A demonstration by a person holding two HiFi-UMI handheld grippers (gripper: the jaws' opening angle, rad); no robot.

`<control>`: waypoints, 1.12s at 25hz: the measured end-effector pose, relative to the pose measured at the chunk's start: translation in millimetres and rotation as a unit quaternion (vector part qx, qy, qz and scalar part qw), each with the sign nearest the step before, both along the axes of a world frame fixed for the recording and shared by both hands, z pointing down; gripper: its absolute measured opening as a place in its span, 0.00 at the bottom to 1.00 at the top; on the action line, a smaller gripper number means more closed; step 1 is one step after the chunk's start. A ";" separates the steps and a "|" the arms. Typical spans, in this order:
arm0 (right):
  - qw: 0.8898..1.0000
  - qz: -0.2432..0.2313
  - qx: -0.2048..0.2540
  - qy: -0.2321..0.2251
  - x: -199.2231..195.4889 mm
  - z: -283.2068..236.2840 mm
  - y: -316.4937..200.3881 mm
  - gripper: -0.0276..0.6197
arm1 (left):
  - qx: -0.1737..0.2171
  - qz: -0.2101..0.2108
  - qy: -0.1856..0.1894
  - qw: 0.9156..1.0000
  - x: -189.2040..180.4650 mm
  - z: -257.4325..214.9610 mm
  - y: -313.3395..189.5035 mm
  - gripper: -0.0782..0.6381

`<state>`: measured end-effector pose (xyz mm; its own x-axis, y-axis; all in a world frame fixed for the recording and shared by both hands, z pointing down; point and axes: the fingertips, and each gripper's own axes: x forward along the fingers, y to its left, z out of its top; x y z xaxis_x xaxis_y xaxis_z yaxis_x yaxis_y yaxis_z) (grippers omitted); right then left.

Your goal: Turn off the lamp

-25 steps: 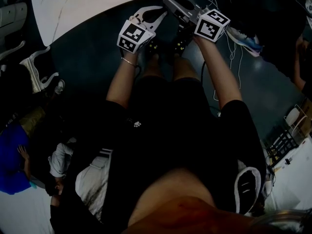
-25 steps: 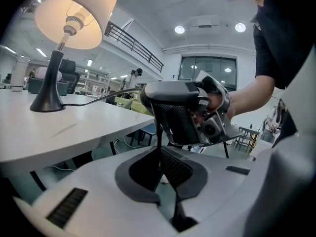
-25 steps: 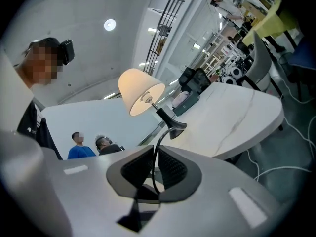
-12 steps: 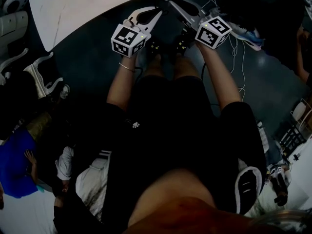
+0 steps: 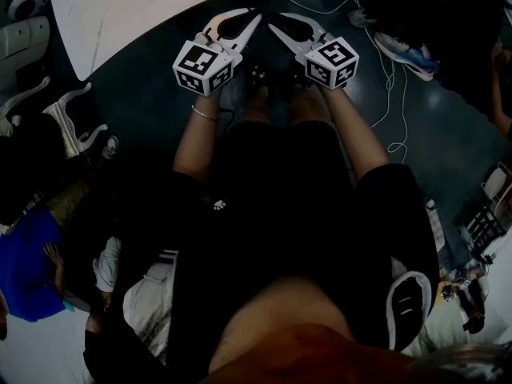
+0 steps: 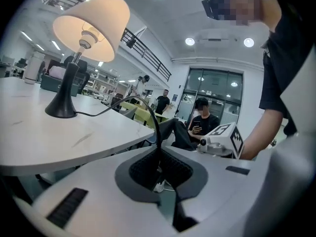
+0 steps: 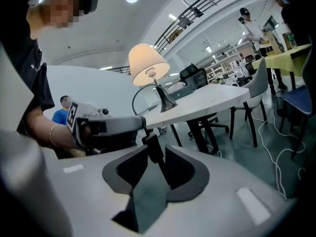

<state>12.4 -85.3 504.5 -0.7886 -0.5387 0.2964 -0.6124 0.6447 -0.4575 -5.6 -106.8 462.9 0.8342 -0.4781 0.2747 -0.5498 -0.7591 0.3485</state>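
lamp lit on the bench, both claws off the bench edge at its cord
left claw was clenched on the cord, which arced back to the lamp base at 10 o'clock, well apart. right claw had just been opening: jaws released, black switch block standing between them. from that side the lamp sat at 12 o'clock, shade glowing. body of the left claw crowded in at 10 o'clock of the right claw, tips near each other. around: chair at 3 o'clock beside the bench, white cables on the floor at 4 o'clock, seated person at 1 o'clock beyond the left claw.
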 end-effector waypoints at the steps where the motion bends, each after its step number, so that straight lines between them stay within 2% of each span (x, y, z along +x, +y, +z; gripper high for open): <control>1: 1.000 -0.002 -0.003 0.007 -3.1 6.0 3.0 0.17 | -0.001 -0.003 0.003 1.000 -1.4 -2.5 0.2 0.14; 5: 1.000 -0.007 -0.007 0.022 -14.6 20.7 7.4 0.25 | 0.002 -0.011 0.011 1.000 -6.7 -14.2 0.3 0.14; 9: 1.000 -0.013 0.002 0.027 -27.1 21.1 6.1 0.29 | -0.001 -0.020 0.030 0.999 -9.9 -27.5 -1.3 0.14; 14: 0.999 -0.014 0.009 0.027 -41.9 17.4 0.5 0.30 | -0.009 -0.033 0.072 0.997 -12.9 -47.7 -2.7 0.14; 21: 0.999 0.011 0.023 0.033 -43.5 12.2 -12.5 0.29 | -0.017 -0.046 0.109 0.993 -15.7 -64.2 0.0 0.14; 23: 0.999 0.017 0.024 0.027 -42.1 10.3 -14.3 0.25 | -0.021 -0.050 0.115 0.992 -16.2 -64.4 0.0 0.14; 25: 0.999 0.020 0.025 0.023 -39.9 8.8 -14.7 0.16 | -0.025 -0.053 0.121 0.991 -16.4 -64.2 0.0 0.14; 28: 0.999 0.003 0.027 0.023 -41.9 7.9 -10.3 0.12 | -0.024 -0.056 0.123 0.991 -17.1 -63.9 -0.1 0.14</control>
<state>-29.5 -95.7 512.4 -0.7711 -0.5598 0.3034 -0.6364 0.6633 -0.3937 -22.7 -106.9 399.0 0.8218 -0.5618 0.0952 -0.5232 -0.6777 0.5167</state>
